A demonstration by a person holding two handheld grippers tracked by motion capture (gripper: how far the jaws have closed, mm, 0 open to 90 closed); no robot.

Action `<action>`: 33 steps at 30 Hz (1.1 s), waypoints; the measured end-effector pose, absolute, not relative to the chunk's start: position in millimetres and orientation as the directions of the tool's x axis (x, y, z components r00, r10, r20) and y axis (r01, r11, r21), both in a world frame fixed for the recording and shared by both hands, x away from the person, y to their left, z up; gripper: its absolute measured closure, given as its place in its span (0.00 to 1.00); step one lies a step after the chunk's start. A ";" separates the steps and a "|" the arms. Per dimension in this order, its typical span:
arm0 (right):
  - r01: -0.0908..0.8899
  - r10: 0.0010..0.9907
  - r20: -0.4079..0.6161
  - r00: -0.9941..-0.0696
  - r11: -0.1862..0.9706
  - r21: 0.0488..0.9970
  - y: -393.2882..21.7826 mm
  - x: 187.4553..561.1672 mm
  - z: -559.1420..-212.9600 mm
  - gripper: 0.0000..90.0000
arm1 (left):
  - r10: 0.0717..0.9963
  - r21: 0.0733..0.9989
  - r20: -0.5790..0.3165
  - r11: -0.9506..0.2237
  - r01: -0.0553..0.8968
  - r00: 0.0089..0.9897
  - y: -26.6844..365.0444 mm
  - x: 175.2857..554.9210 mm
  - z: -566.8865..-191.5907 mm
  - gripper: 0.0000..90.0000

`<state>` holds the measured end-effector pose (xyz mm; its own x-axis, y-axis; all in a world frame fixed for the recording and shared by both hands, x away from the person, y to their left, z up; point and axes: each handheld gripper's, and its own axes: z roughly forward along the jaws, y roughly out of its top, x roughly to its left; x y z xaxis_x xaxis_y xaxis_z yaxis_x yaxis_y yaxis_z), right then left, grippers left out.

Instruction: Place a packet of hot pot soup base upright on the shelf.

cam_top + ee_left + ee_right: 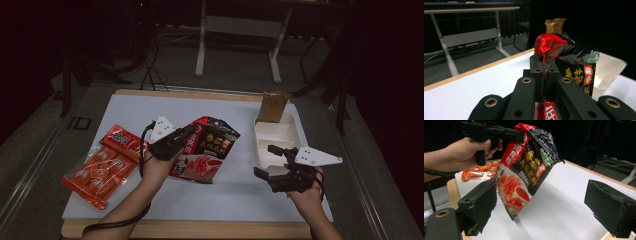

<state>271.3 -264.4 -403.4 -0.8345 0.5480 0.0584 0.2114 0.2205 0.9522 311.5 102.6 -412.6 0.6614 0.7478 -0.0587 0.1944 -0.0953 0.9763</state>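
So the red-and-black sauce packet we've got going has Chinese writing all over it: in the left gripper view we can make out yellow 番茄 with 酸香 on a small red patch, plus a green round logo near its top edge, and the right gripper view shows a picture of red soup in a bowl lower down. The rest of the print is too small for us to read. Our left gripper is clamped tight on the packet's crumpled red top corner, jaws pressed together with the film pinched between, and the packet dangles just above the white table top, near the middle. Our right gripper sits at about 4 o'clock from the packet, jaws spread wide with nothing between them, right by the white tray. An orange snack bag lies at 9 o'clock.
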 end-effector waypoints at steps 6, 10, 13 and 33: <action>0.209 0.558 0.057 -0.828 0.213 0.955 -258.4 272.4 -397.7 0.18 | 0.715 0.977 -0.154 0.005 0.215 0.681 99.9 303.3 -407.8 0.99; 0.212 0.563 0.067 -0.824 0.196 0.957 -251.4 275.4 -394.5 0.20 | 0.710 0.979 -0.158 0.022 0.202 0.686 96.7 299.1 -406.2 0.99; 0.208 0.576 0.087 -0.813 0.147 0.967 -245.1 278.0 -392.0 0.27 | 0.702 0.981 -0.161 0.038 0.190 0.694 93.4 295.4 -406.3 0.99; 0.198 0.549 0.114 -0.828 0.096 0.976 -216.5 294.7 -378.2 0.80 | 0.638 0.975 -0.221 0.159 0.155 0.737 83.8 290.8 -404.2 0.99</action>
